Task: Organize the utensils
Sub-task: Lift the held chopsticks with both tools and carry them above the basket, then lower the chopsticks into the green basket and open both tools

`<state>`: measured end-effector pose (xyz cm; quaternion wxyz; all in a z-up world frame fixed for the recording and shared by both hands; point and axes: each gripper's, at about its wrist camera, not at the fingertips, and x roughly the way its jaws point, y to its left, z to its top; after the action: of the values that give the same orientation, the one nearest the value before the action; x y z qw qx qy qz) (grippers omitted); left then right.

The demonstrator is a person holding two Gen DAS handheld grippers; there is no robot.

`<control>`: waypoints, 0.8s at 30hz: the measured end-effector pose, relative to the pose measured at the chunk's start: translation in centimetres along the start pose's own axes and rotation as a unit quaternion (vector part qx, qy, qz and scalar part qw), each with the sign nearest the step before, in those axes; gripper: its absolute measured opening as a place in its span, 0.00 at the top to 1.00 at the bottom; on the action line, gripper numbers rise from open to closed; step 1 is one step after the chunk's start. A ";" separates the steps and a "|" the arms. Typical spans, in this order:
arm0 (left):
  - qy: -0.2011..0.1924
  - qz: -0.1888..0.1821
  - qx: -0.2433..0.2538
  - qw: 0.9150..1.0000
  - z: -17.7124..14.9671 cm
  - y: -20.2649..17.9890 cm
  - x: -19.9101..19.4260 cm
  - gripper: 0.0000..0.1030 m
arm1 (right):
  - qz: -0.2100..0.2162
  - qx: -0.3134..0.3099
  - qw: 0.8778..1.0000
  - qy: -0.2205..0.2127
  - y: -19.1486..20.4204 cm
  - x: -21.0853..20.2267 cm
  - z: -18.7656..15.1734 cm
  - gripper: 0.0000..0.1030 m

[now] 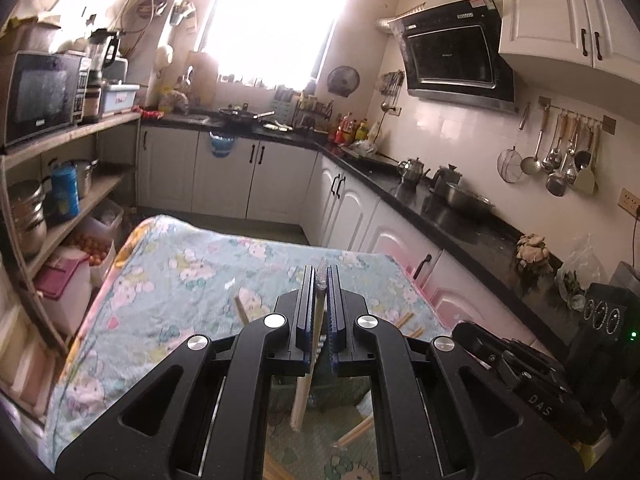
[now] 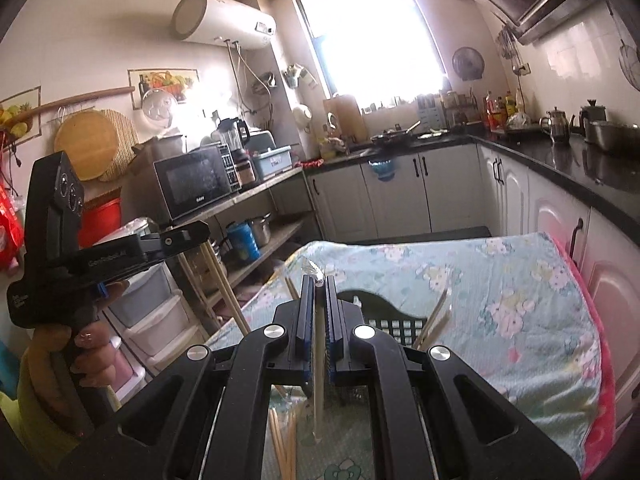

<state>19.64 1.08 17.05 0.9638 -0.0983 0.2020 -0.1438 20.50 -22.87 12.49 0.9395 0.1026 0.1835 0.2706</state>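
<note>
I am clamping each tong on one chopstick: left gripper (image 1: 321, 280) pinching a pale chopstick (image 1: 306, 384), right gripper (image 2: 318, 285) pinching another (image 2: 319, 384). Both are dangling below the jaws, gripped near their upper ends. Light, stiff, slick; likely pivoting. Just beyond my right tips, a black basket (image 2: 372, 306) is sitting on the floral cloth (image 2: 500, 280).

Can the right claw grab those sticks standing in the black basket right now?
Probably not yet. The right claw is already shut on a wrapped chopstick, so it has no free grip. The black basket sits close ahead with nothing blocking it.
</note>
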 end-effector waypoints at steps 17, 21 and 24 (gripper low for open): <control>-0.048 0.021 0.002 0.999 2.8 0.0 1.7 0.99 | -0.037 -0.019 0.997 -0.057 -0.1 0.5 4.1 0.94; -0.047 0.025 -0.010 0.999 2.5 0.8 2.6 0.99 | -0.045 -0.021 0.997 -0.064 -0.3 1.1 4.4 0.94; -0.054 0.025 -0.012 0.998 2.1 1.3 3.1 0.99 | -0.050 -0.018 0.997 -0.064 -0.7 1.8 4.6 0.94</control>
<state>23.56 1.59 17.51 0.9753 -0.1125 0.1539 -0.1112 24.07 -22.85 15.92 0.9633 0.0938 0.1228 0.2196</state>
